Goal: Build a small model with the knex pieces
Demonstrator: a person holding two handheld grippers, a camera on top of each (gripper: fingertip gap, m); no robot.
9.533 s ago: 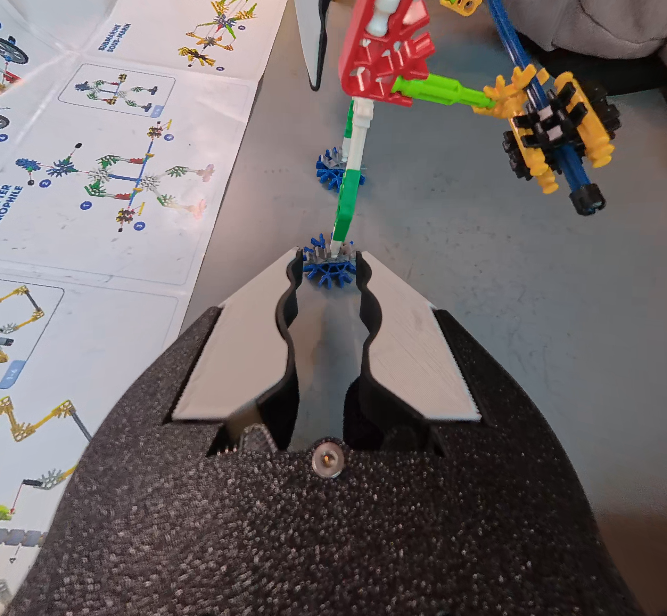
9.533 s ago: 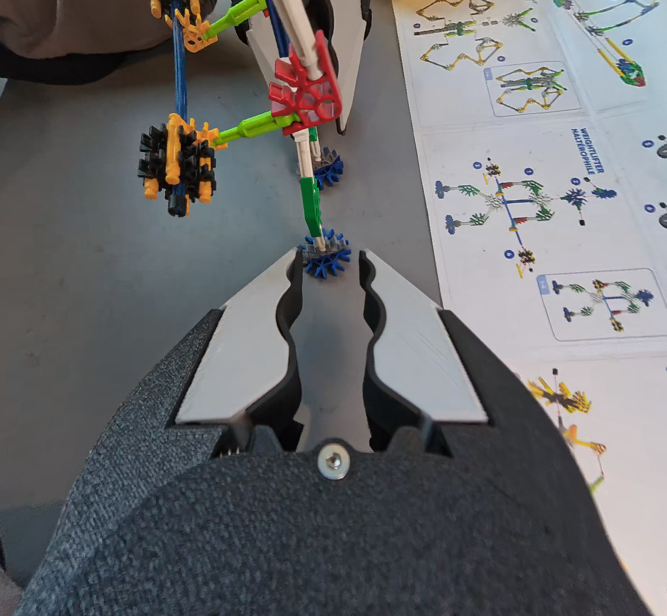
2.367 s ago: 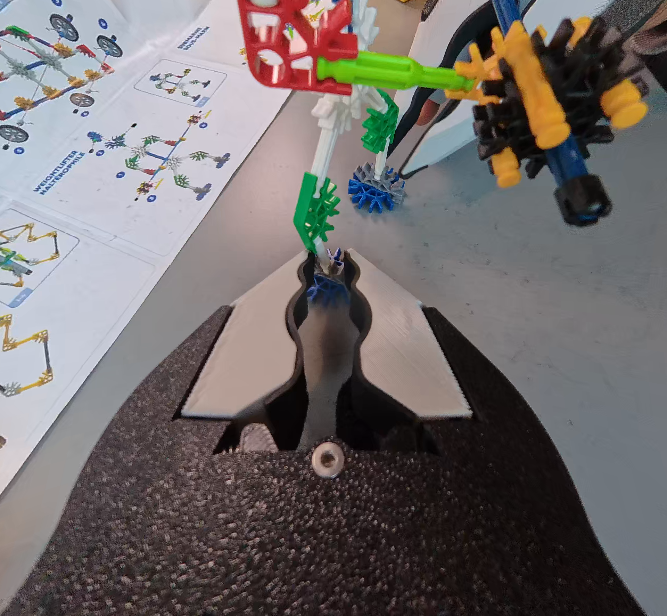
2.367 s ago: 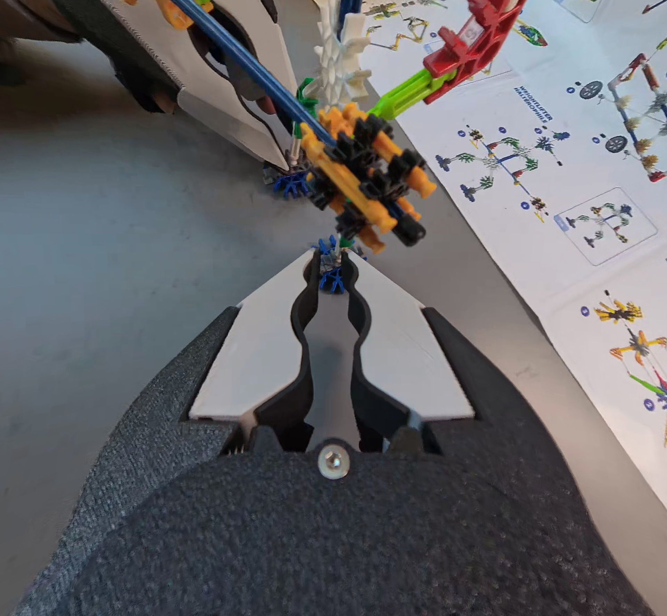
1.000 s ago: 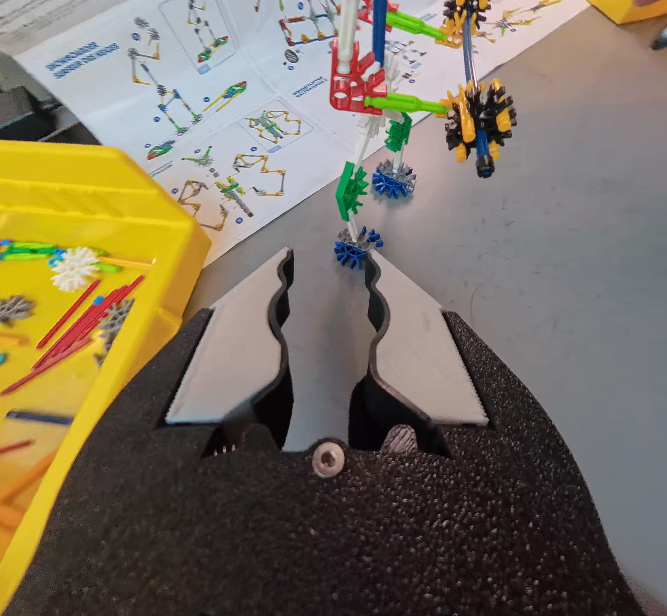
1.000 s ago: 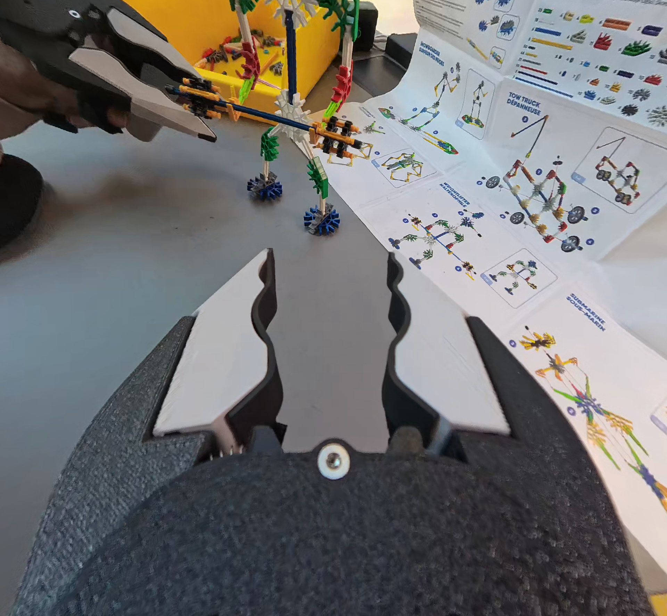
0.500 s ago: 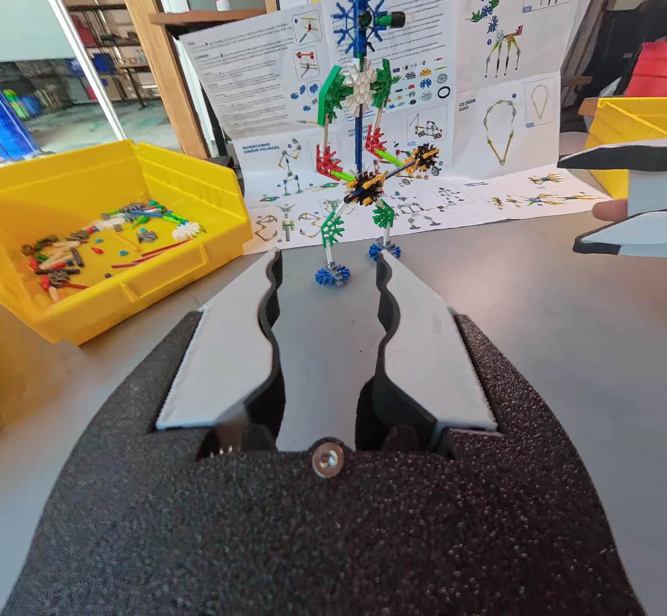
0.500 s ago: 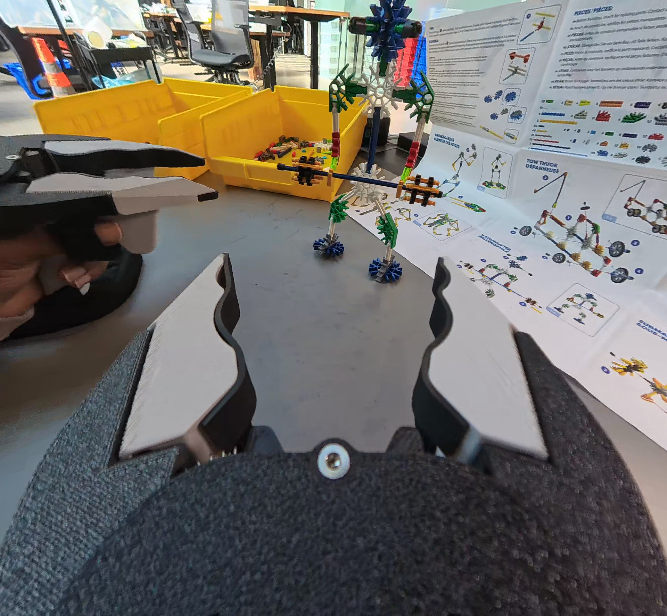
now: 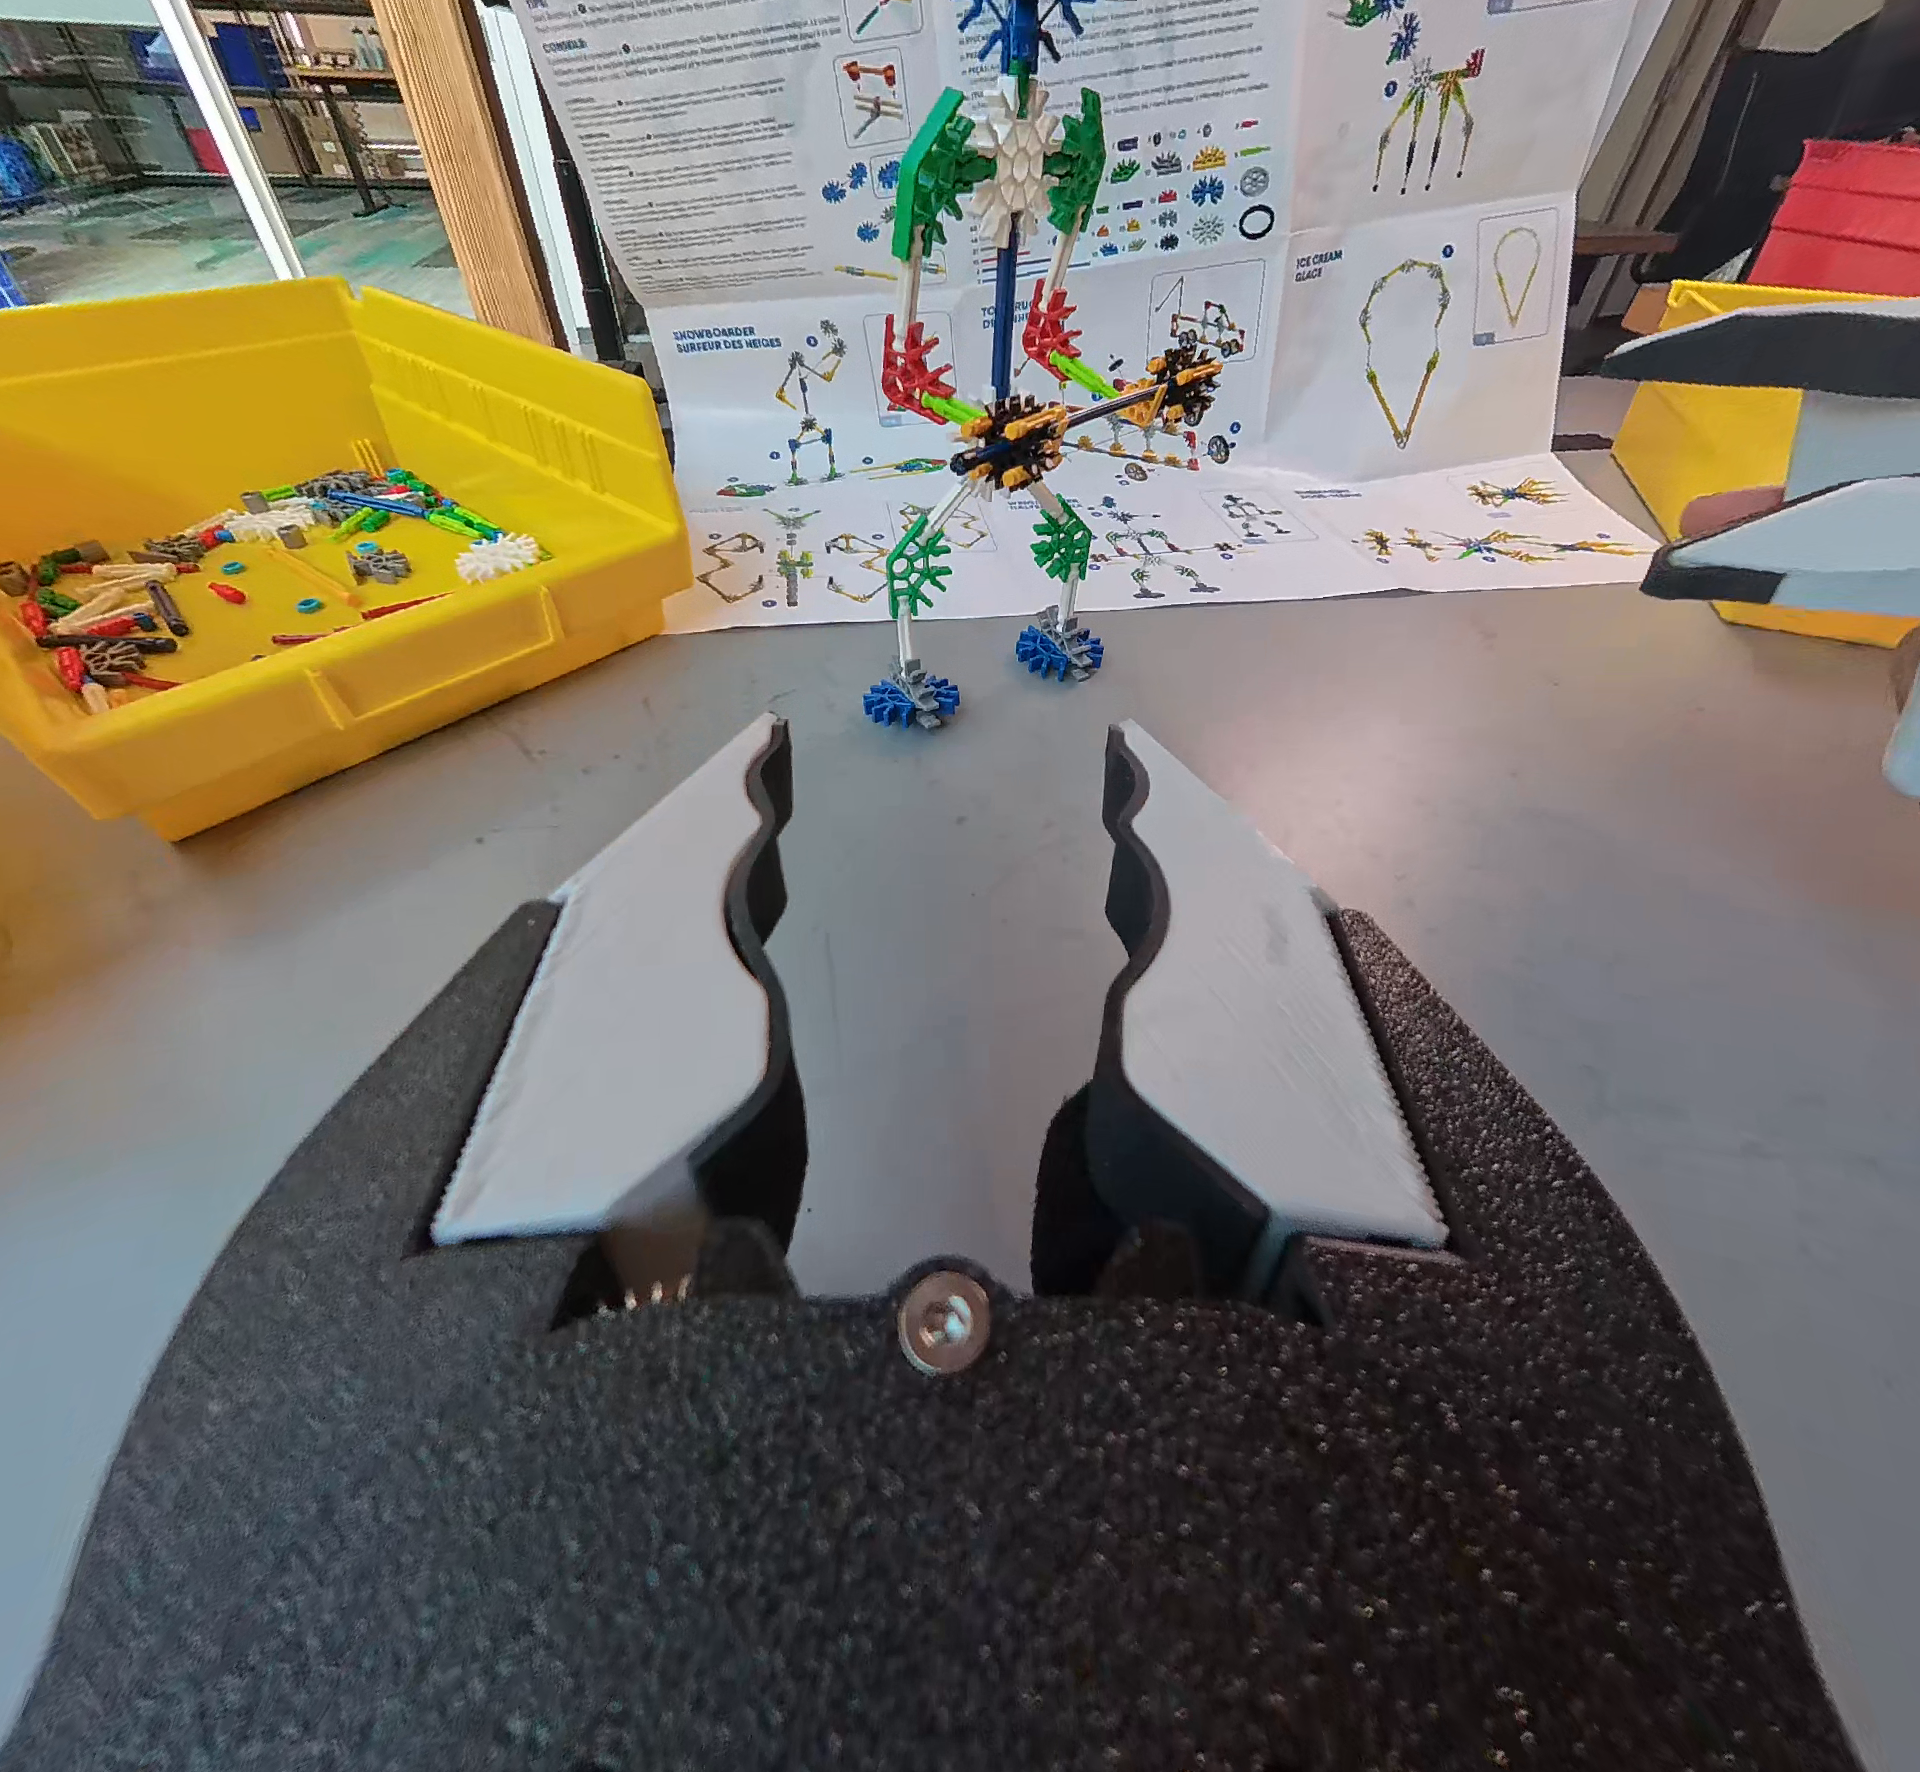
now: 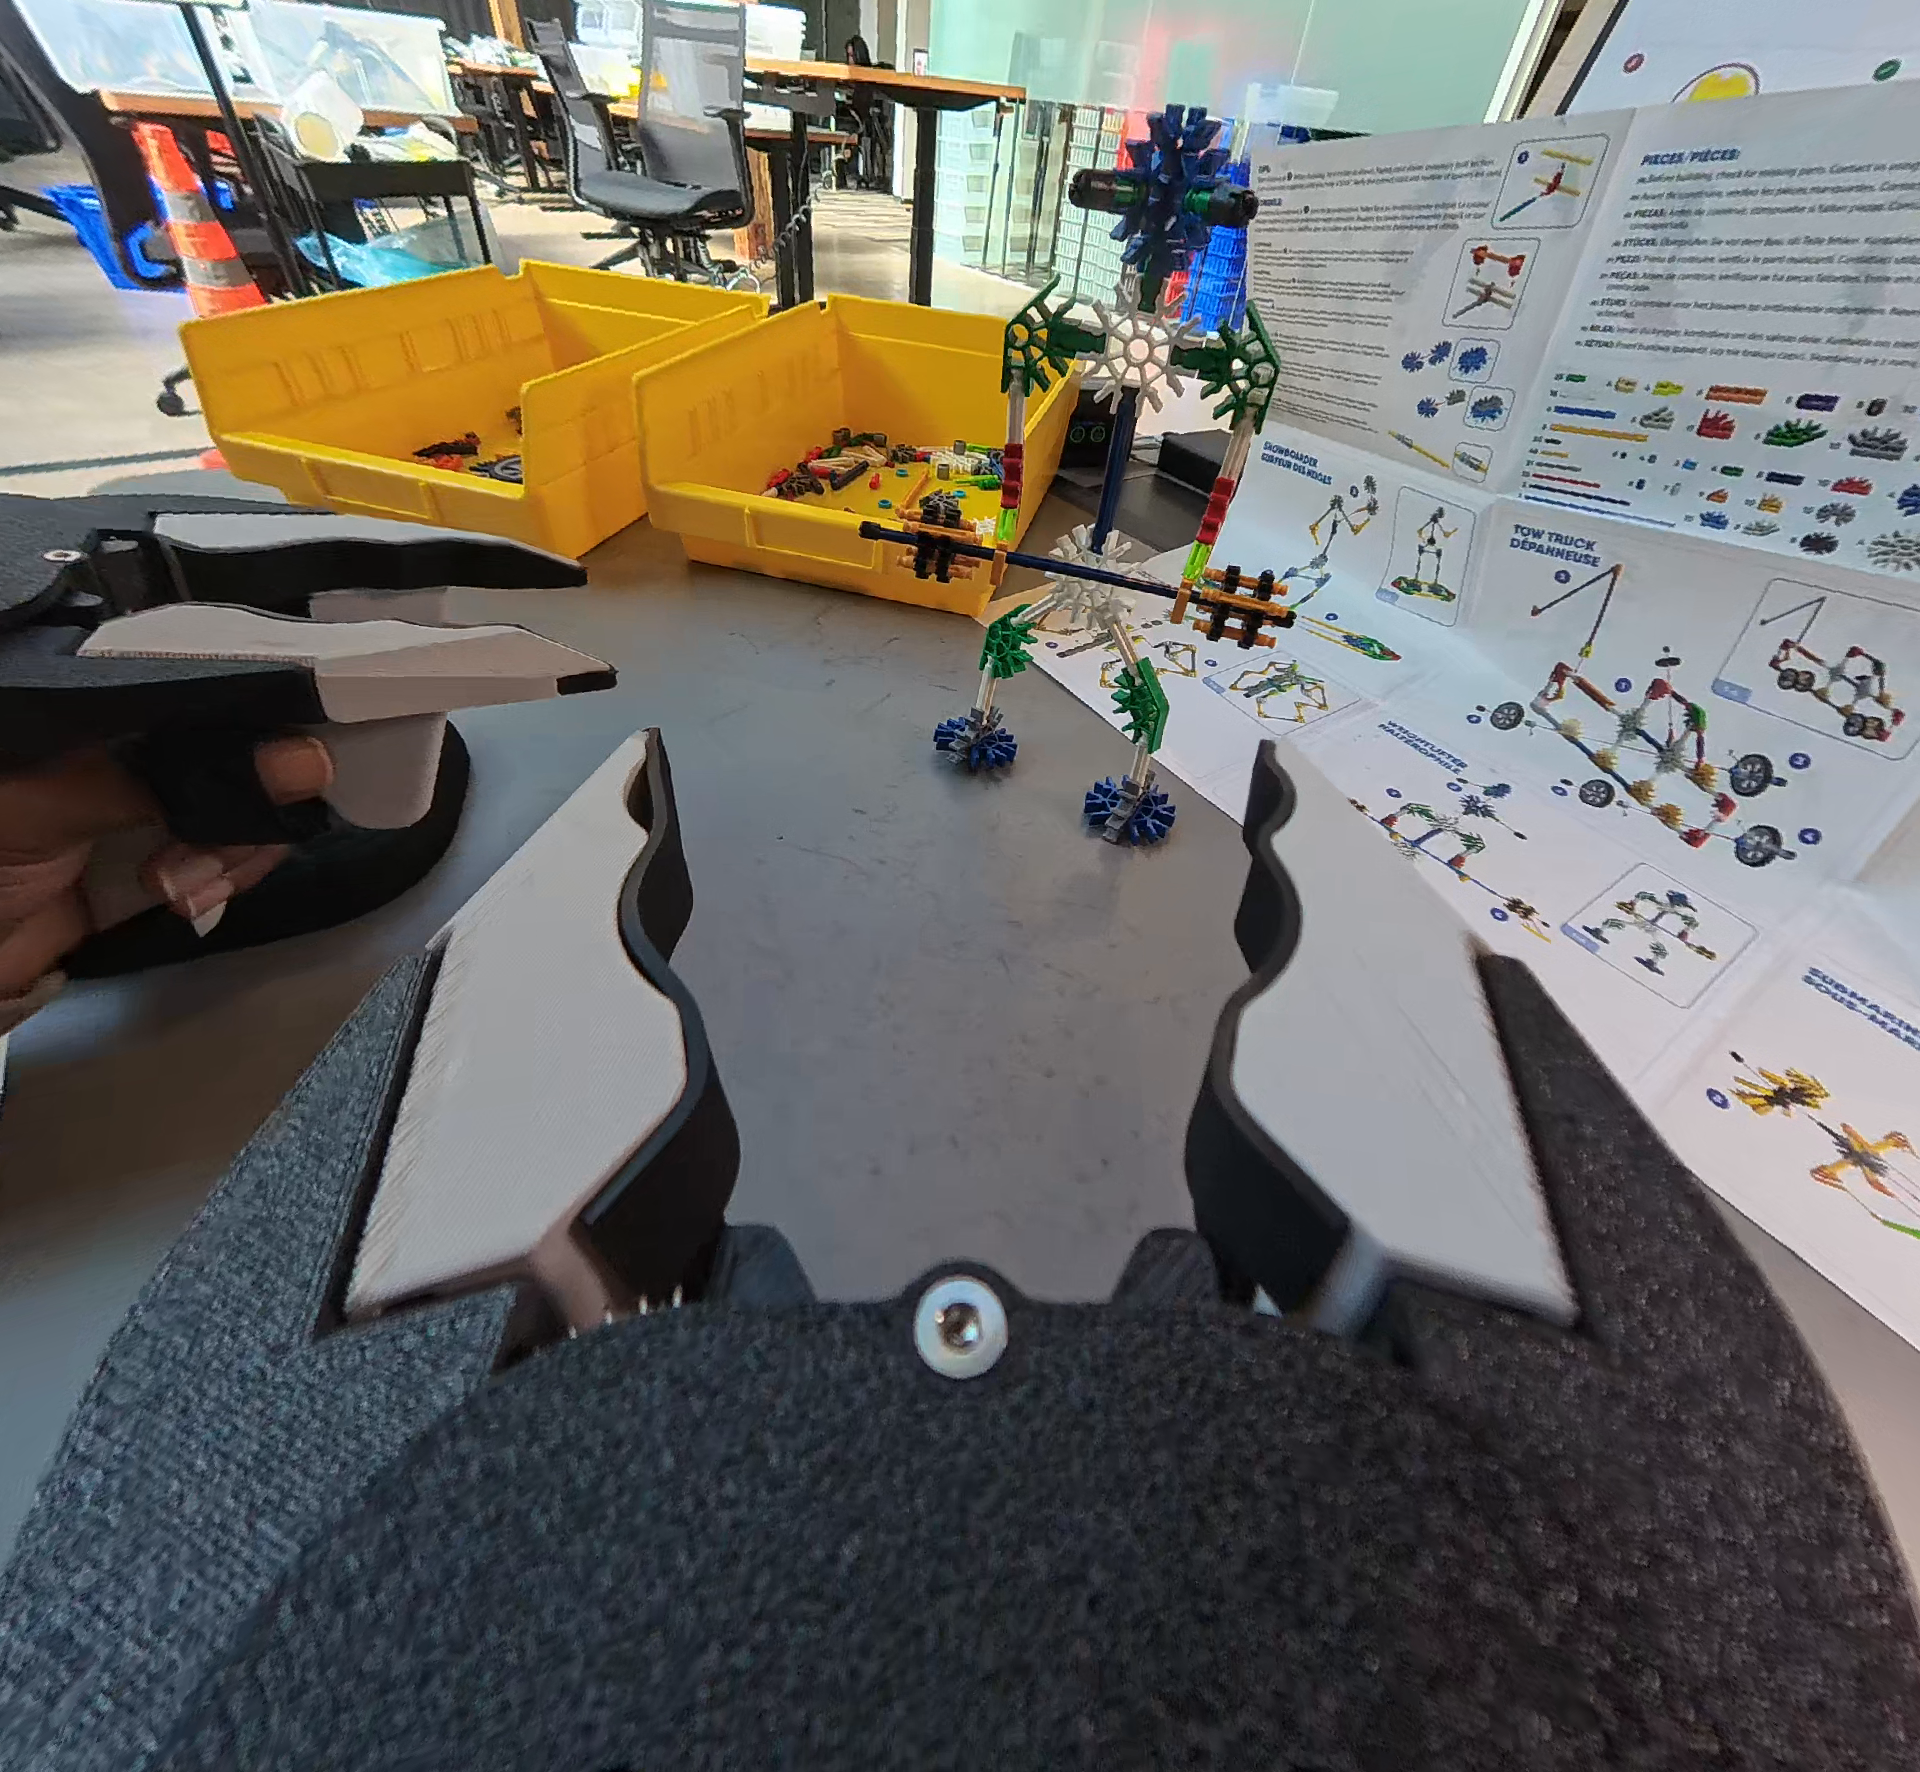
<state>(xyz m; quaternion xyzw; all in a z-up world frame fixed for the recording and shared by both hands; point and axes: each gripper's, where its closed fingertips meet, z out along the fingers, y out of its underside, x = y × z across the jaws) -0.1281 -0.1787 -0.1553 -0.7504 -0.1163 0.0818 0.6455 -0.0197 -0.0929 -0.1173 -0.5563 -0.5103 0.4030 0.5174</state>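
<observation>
While both grippers gape empty, figure (image 9: 997, 351) stands just ahead, untouched.

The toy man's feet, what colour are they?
Blue, each with a little grey piece on top. The feet show best in the left wrist view.

Cropped and indistinct regions at the picture edges.
The second yellow plastic bin (image 9: 1704, 465) is cut off at the right edge; small parts inside the far yellow bin (image 10: 343, 392) are too small to be identified.
</observation>
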